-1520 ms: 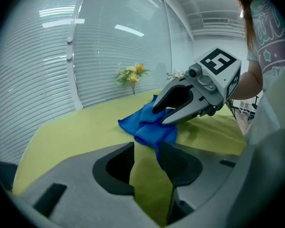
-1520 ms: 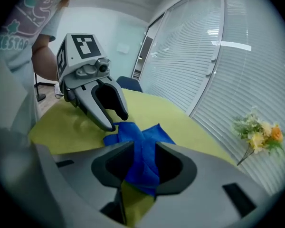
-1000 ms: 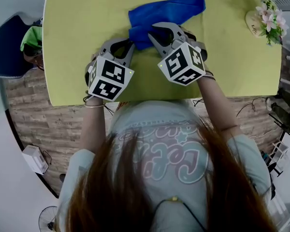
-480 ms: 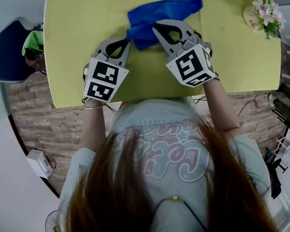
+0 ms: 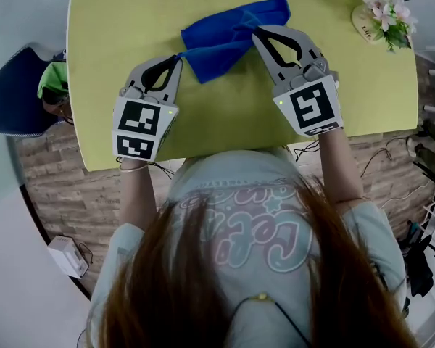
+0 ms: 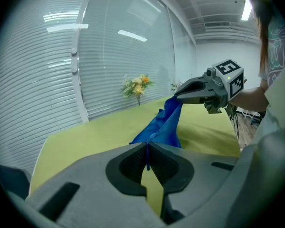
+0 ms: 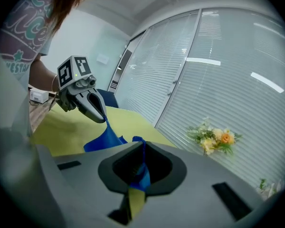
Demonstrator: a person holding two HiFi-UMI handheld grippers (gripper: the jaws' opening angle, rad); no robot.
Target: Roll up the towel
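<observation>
the left gripper (image 5: 178,56) is clamped shut on one near corner of the blue towel (image 5: 216,36); the right gripper (image 5: 258,30), its jaws just now closing, pinches the other. the towel's near edge is raised over the green table (image 5: 109,20).

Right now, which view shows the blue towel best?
The head view: nearly the whole towel shows on the table, its near edge pinched by the left gripper and the right gripper, whose jaws have just been closing. Each gripper view shows only a pinched corner and a foreshortened strip.
</observation>
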